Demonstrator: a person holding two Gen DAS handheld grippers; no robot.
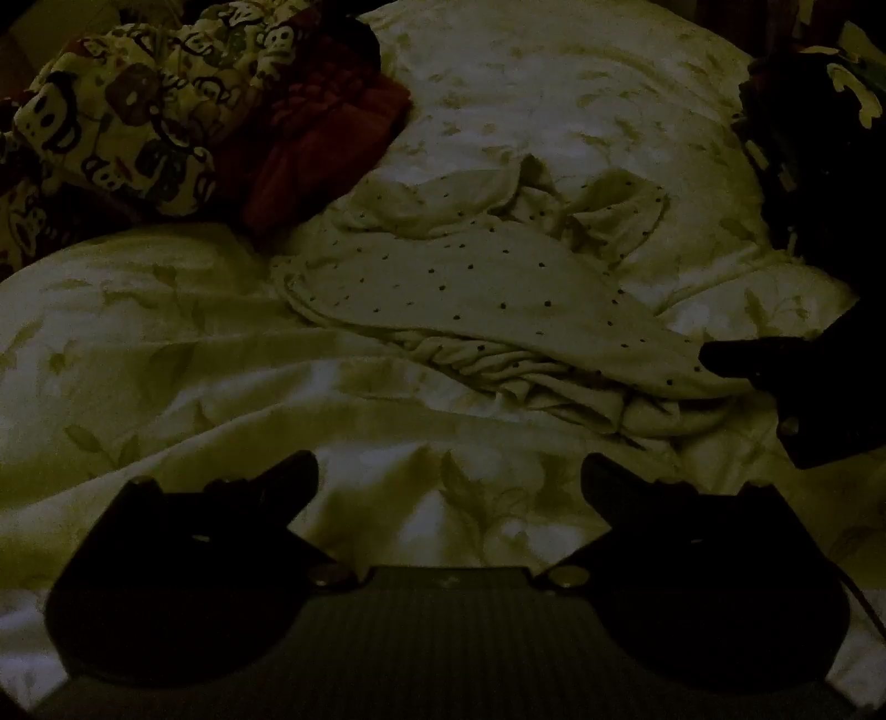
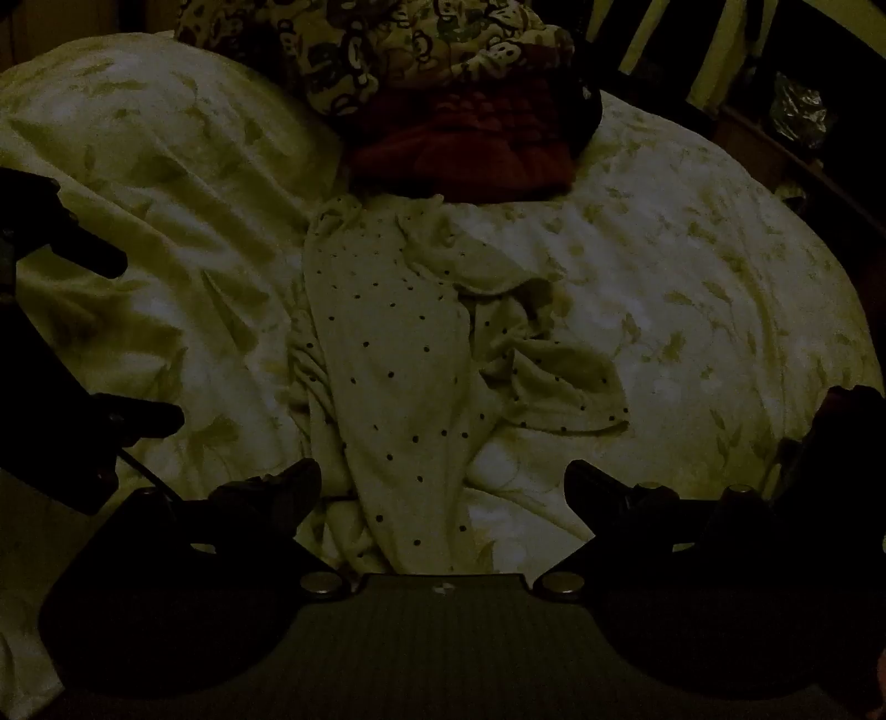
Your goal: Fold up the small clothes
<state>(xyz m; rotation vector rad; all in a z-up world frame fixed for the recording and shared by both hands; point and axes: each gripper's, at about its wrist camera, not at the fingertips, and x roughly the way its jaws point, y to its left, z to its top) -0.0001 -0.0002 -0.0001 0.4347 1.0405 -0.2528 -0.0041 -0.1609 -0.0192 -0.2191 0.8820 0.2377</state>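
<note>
A small pale garment with dark dots (image 1: 470,282) lies crumpled on the leaf-print bedcover (image 1: 138,332); it also shows in the right wrist view (image 2: 387,343). My left gripper (image 1: 448,476) is open and empty over the cover, just short of the garment. My right gripper (image 2: 443,482) is open, its fingers either side of the garment's near end. In the left wrist view the right gripper (image 1: 736,360) sits at the garment's right edge. In the right wrist view the left gripper (image 2: 138,338) shows open at the left.
A monkey-print cloth (image 1: 138,99) and a dark red cloth (image 1: 326,133) are heaped at the back, also in the right wrist view (image 2: 421,50). Dark furniture slats (image 2: 692,44) stand beyond the bed at the right.
</note>
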